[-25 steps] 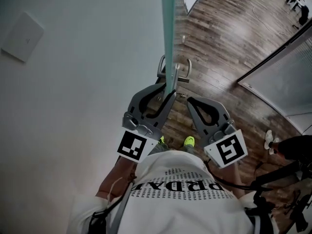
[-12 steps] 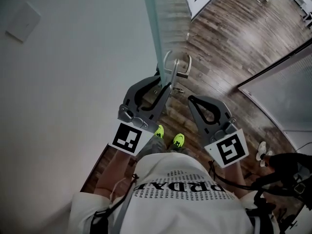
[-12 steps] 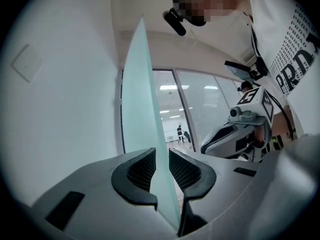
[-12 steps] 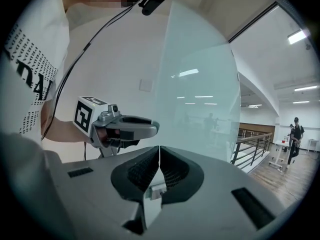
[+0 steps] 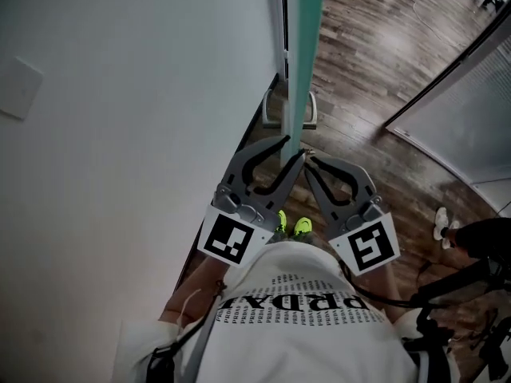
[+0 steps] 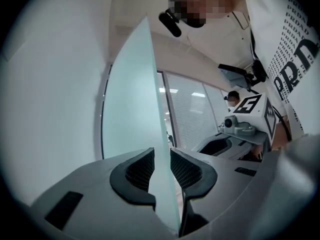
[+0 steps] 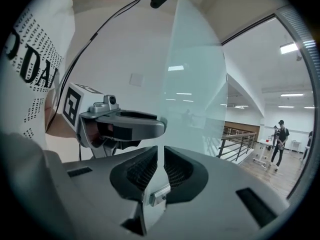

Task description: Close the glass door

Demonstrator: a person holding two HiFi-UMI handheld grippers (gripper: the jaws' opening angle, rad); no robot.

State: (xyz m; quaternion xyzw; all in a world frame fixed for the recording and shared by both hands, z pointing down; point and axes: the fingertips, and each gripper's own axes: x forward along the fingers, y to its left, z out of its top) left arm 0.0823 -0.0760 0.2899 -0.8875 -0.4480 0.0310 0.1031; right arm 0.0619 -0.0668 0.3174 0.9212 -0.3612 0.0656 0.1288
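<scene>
The glass door (image 5: 305,54) stands edge-on, its edge close by the end of the white wall (image 5: 120,134). A metal handle (image 5: 275,110) sticks out on its left side. My left gripper (image 5: 292,150) straddles the door edge below the handle. In the left gripper view the pane (image 6: 130,94) runs between the left gripper's (image 6: 161,169) pads, which lie against it; its jaws have just been opening a little. My right gripper (image 5: 313,166) meets the same edge from the right. It (image 7: 159,170) is shut on the pane (image 7: 192,84), with a small metal fitting (image 7: 159,196) just below its pads.
A wall plate (image 5: 20,86) sits on the wall at left. Wood floor (image 5: 359,70) spreads to the right, up to a glass partition (image 5: 463,134). My yellow shoes (image 5: 291,226) are under the grippers. Beyond the door are a railing (image 7: 240,139) and a distant person (image 7: 279,141).
The door has swung left toward the wall, and the left gripper went with it. The right gripper, apart from the door before, has come in onto its edge.
</scene>
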